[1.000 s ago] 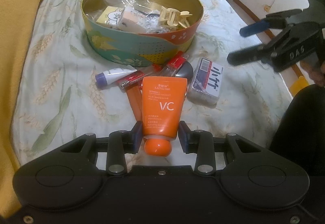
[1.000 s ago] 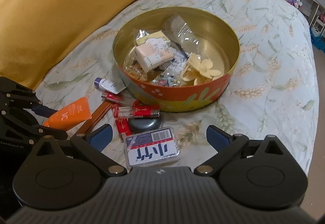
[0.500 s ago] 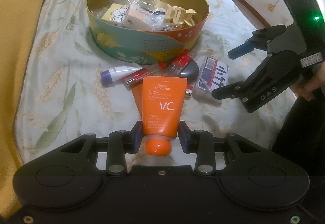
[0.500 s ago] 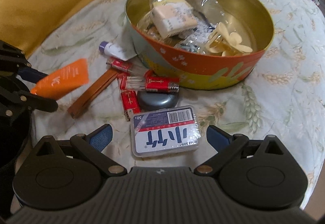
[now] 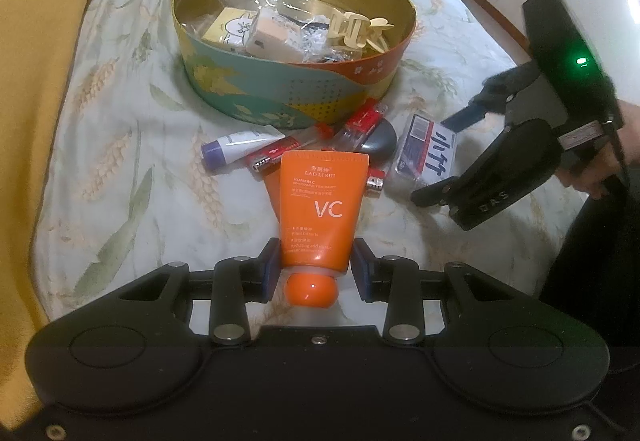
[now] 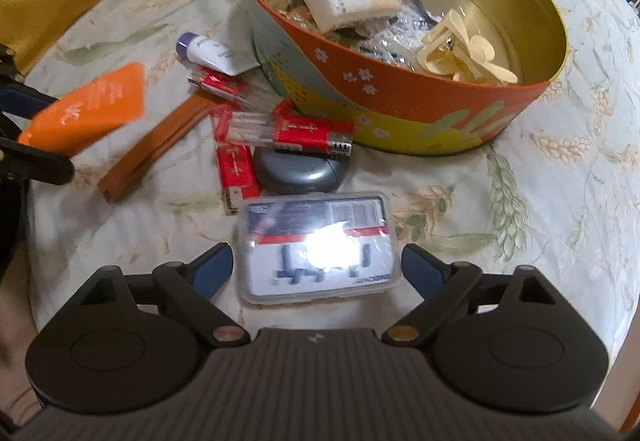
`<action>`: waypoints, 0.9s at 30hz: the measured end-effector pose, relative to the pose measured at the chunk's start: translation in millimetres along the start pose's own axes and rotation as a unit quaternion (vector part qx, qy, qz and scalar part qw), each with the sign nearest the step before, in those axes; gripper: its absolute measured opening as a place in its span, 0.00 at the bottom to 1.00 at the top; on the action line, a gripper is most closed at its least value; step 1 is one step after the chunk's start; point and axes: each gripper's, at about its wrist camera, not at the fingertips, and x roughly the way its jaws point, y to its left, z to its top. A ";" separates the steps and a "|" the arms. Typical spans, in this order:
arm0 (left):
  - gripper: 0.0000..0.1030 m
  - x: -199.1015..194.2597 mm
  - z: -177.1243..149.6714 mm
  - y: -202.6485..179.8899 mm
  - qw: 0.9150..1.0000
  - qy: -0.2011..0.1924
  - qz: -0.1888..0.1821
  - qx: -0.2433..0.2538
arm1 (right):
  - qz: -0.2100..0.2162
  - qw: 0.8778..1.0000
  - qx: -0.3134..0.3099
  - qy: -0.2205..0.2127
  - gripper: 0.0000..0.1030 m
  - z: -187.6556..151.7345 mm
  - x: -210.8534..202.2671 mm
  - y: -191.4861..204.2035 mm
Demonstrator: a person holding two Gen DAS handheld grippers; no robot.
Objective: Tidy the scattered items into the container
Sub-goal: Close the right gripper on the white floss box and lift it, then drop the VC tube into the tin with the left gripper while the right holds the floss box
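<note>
On the bed's leaf-printed sheet (image 5: 120, 145), the left claw (image 5: 316, 267) is clamped on the lower end of an orange VC cream tube (image 5: 318, 209), cap toward the camera, its pads pressing both sides. Past it lie a small white tube with a purple cap (image 6: 208, 51), a brown flat stick (image 6: 156, 145), red-labelled clear packs (image 6: 288, 131) and a grey oval case (image 6: 300, 171), all just in front of the round tin (image 5: 280, 97). The tin already holds packets and a cream hair clip (image 5: 356, 29). To the right, the right claw (image 6: 316, 267) straddles a clear plastic box (image 6: 318, 249) with a barcode label, jaws closing; the pads seem not yet to touch it, though glare blurs the box.
</note>
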 end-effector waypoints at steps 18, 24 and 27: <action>0.33 -15.7 3.6 -8.9 1.000 -0.005 0.013 0.006 | 0.046 0.987 0.140 -0.064 0.83 -44.9 -49.9 -34.1; 0.33 -23.1 17.9 -15.9 1.000 -0.014 0.013 0.016 | 0.043 0.978 0.183 -0.093 0.83 -64.3 -72.7 -47.8; 0.33 -26.6 27.9 -19.5 0.999 -0.020 0.022 0.027 | 0.044 0.975 0.196 -0.097 0.83 -72.3 -75.0 -52.5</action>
